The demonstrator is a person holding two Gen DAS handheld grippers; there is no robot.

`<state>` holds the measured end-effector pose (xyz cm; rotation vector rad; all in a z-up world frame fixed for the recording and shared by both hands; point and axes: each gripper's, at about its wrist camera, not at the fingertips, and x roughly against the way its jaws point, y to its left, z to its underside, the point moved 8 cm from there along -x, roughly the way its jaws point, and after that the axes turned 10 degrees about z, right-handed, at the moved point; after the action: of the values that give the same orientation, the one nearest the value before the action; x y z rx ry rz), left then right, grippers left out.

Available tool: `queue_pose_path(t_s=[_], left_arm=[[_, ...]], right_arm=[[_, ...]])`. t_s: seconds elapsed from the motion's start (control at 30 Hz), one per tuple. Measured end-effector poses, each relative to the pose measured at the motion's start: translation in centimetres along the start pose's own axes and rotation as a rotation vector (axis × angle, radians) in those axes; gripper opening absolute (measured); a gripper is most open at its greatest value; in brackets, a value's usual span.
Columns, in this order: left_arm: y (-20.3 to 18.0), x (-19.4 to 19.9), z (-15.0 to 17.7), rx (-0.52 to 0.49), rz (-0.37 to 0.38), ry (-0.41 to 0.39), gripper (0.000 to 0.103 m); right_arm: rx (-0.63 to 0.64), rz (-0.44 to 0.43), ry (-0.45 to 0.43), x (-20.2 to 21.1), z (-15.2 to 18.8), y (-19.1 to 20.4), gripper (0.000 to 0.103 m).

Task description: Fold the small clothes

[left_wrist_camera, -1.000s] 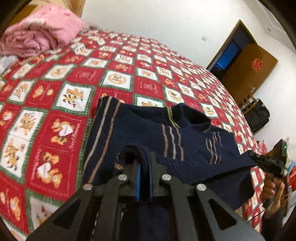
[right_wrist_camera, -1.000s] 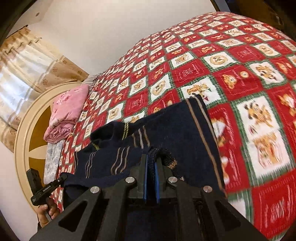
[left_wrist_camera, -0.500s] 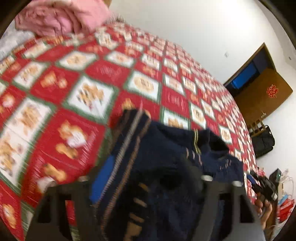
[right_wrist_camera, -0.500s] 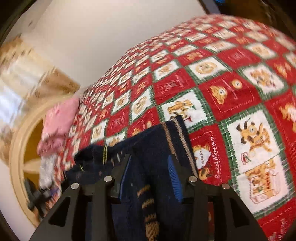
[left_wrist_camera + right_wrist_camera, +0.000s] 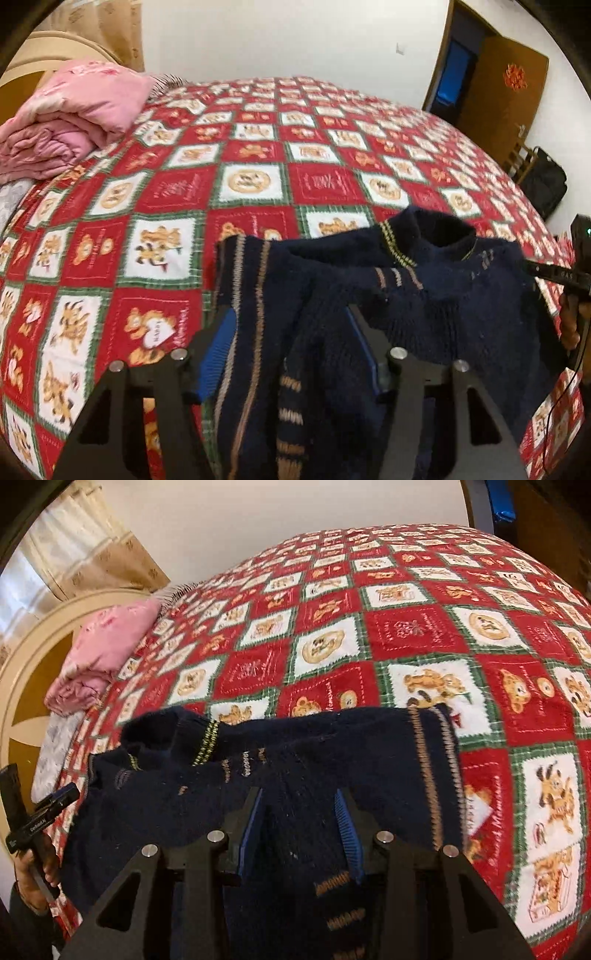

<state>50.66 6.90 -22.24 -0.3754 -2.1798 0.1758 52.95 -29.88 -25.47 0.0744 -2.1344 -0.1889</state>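
A small navy knitted sweater (image 5: pixel 424 295) lies on the red patchwork bedspread (image 5: pixel 258 177), near the edge of the bed where the person stands. Its collar points toward the far side, and both sleeves are laid inward over the body, cuffs toward the hem.

The left gripper (image 5: pixel 291 354) stands over the left sleeve with its fingers apart; the jaws are closing a little at this moment, but the blue pads (image 5: pixel 218 350) sit clear on either side of the knit and do not press it. The right gripper (image 5: pixel 299 827) stands over the other sleeve, its jaws part-open and steady, the cloth passing between them without being clamped. The sleeves look released, lying on the body.

Judgement: the sleeve fold appears complete and the work is between steps. What remains is the lengthwise fold, hem to collar or collar to hem. That calls for both grippers to shift to matching corners of one end, close on the full thickness including the tucked sleeves, and lift together so the sleeves do not slide out.

A pink folded quilt (image 5: pixel 74 114) lies by the headboard, well apart.
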Motion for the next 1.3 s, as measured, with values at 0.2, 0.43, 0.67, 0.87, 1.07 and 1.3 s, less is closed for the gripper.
queue_pose_path(t_s=[0.2, 0.43, 0.67, 0.87, 1.07, 1.3], left_arm=[[-0.3, -3.7, 1.0, 0.001, 0.030, 0.124, 0.062], [-0.4, -2.9, 0.6, -0.001, 0.058, 0.085, 0.011], [0.5, 0.2, -1.2, 0.072, 0.098, -0.046, 0.011], [2.1, -2.4, -0.9, 0.133, 0.072, -0.021, 0.011], [2.1, -3.4, 0.0, 0.128, 0.026, -0.007, 0.020], [0.4, 2.5, 0.5, 0.093, 0.009, -0.122, 0.044]], right_arm=[[0.091, 0.100, -0.008, -0.4, 0.5, 0.7, 0.011], [0.117, 0.158, -0.087, 1.4, -0.5, 1.2, 0.007], [0.062, 0.192, -0.172, 3.1, -2.7, 0.7, 0.007], [0.020, 0.258, -0.103, -0.3, -1.9, -1.3, 0.007], [0.058, 0.314, -0.130, 0.9, -1.5, -0.8, 0.041], [0.188, 0.131, -0.226, 6.5, 1.3, 7.7, 0.057]])
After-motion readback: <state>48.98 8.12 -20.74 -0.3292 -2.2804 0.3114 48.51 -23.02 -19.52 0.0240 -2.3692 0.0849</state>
